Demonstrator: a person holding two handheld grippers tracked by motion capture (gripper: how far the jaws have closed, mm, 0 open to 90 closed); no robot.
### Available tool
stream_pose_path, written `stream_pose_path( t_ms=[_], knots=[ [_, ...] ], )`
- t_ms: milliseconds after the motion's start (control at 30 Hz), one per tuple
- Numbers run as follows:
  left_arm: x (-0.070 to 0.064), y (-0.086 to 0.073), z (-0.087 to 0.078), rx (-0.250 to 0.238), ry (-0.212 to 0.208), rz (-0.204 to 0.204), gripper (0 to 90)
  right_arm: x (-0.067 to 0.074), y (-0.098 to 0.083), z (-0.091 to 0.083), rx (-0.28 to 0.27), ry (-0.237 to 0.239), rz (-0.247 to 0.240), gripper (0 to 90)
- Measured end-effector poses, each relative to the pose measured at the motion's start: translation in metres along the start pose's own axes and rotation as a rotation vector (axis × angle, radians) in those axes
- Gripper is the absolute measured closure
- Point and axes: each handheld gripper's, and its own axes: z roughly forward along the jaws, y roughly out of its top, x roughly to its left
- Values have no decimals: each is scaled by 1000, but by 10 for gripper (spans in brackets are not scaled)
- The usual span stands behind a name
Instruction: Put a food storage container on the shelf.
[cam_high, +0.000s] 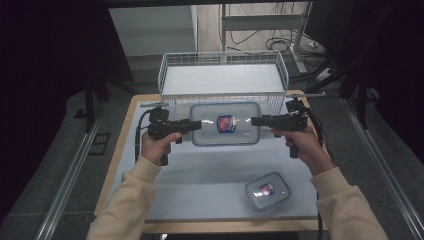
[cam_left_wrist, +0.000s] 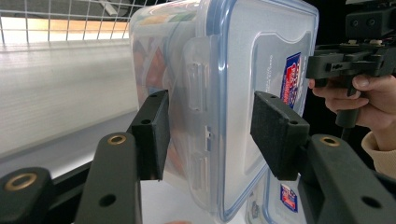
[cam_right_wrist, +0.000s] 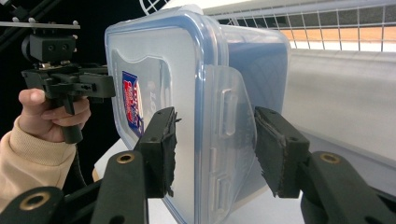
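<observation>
Clear plastic, blue-rimmed: the large container (cam_high: 225, 123) hangs lid-up between both tools, just in front of the white wire basket (cam_high: 223, 80) at the far edge of the desk (cam_high: 200, 185).

Left tool (cam_high: 196, 125): clamped on the container's left short end. In the left gripper view its pads (cam_left_wrist: 154, 133) sit on either side of the end latch flap (cam_left_wrist: 198, 88), one toward the lid, one toward the base.

Centre: printed label (cam_high: 226, 123) on the lid; contents blurred through the wall, colourful, cannot tell what.

Right tool (cam_high: 256, 121): clenched on the opposite short end, same pinch across lid and base in the right gripper view, pads (cam_right_wrist: 161, 149) bracketing that latch.

Near right of desk: a smaller container (cam_high: 267, 190) lying flat, well apart from the lift.

Risks, as I judge them:
- Each grip is on a narrow edge near a hinged latch; a pad bearing on the flap could pop it and loosen the lid.
- Smooth plastic: if one hand rises faster, the box tilts and may slide out of the lower tool.
- Hands drifting apart would pull the pads off the ends.
- The basket rim sits close ahead; too low a carry would catch the base on the wire.
</observation>
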Motion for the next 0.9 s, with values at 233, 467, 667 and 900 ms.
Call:
stream_pose_path(
  t_ms=[233,467,667,900],
  knots=[
    [-2,10,-3,-12,-5,10,488,4,8,-2,-17,-3,-18,507],
    [-3,20,-5,-28,-11,19,489,8,20,-5,-24,-9,-36,507],
    [-4,30,-9,-47,-13,36,491,12,32,-5,-46,-6,-55,507],
    [-2,42,-13,-53,-12,52,493,13,40,-4,-58,-1,-61,508]
  ],
)
